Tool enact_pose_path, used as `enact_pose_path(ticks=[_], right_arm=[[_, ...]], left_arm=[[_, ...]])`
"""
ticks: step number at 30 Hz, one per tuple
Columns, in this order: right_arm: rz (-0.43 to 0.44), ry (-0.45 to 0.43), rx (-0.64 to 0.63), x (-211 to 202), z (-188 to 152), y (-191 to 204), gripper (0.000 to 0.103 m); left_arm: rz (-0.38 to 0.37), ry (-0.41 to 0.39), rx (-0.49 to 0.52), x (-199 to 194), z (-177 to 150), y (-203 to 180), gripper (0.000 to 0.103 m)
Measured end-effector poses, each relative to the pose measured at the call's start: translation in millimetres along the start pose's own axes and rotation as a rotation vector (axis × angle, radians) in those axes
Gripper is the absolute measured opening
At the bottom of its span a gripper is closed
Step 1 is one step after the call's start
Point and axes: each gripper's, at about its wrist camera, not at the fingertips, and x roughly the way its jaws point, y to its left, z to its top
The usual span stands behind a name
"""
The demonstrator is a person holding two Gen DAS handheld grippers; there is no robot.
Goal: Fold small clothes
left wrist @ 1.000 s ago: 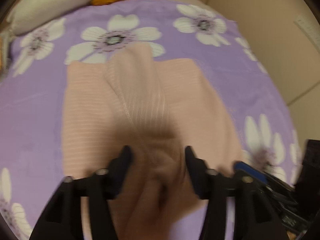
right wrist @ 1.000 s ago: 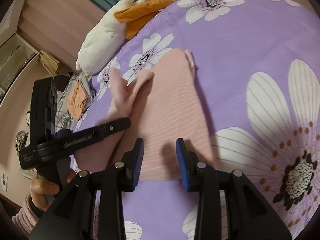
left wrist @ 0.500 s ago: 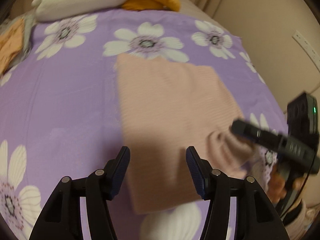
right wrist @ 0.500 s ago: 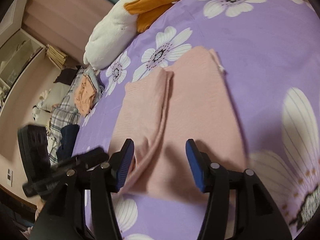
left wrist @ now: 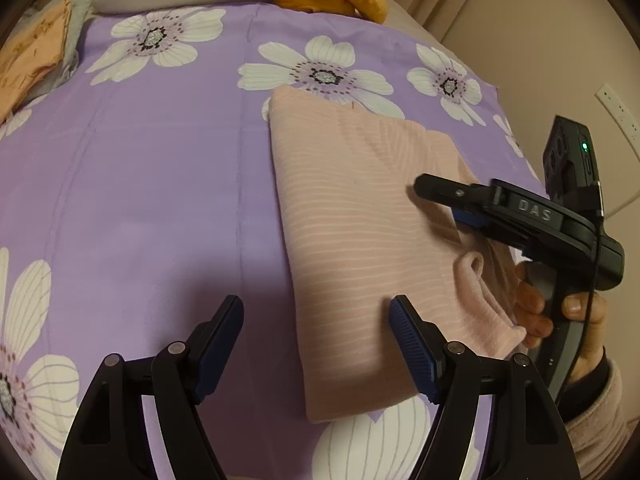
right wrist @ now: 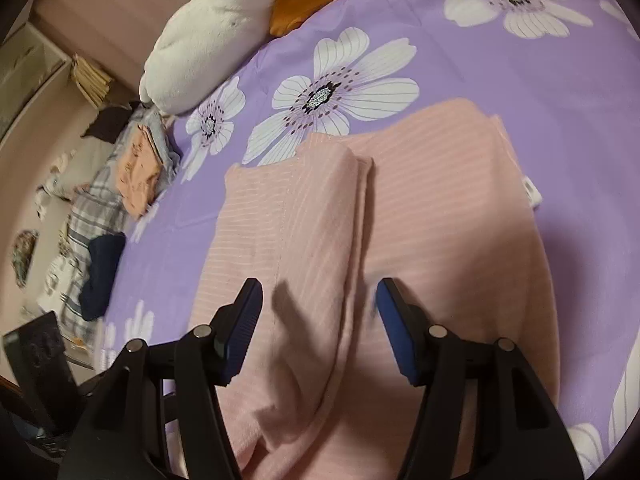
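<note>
Lying part-folded on purple floral bedspread [left wrist: 160,184], pink garment [left wrist: 360,240], left tongs [left wrist: 316,340] released, right tongs [right wrist: 318,320] released above it.

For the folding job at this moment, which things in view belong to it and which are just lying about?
In use:
- pink ribbed garment, partly folded on the floral bedsheet
- left gripper, open
- right gripper, open

Lying about:
- white and orange plush toy
- orange cloth atop the clothes pile
- plaid garment
</note>
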Motion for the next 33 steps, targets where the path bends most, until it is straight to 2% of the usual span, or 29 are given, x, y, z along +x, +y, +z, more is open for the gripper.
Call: enact_pose_path(ticks=[2, 3, 4, 9, 23, 33], right_arm=[[-0.019, -0.003, -0.015, 1.7, 0.8, 2.0, 0.046], [-0.033, -0.002, -0.026, 2.8, 0.7, 3.1, 0.035], [-0.039, -0.001, -0.030, 4.1, 0.9, 3.4, 0.028], [-0.041, -0.017, -0.061, 3.0, 1.1, 10.7, 0.011], [-0.016, -0.120, -0.100, -37.2, 15.3, 31.3, 0.009], [-0.067, -0.212, -0.069, -84.7, 30.1, 7.2, 0.009]], left_arm=[[-0.008, 0.001, 0.002, 0.3, -0.7, 0.5, 0.075], [-0.009, 0.000, 0.002, 0.5, -0.4, 0.7, 0.075], [-0.010, 0.000, 0.003, 0.5, -0.3, 0.9, 0.075], [-0.008, -0.003, 0.011, 0.5, -0.2, 0.3, 0.075], [-0.019, -0.018, 0.009, -5.9, -0.8, -0.5, 0.075], [-0.022, -0.012, 0.018, -4.1, 0.9, -6.7, 0.075]])
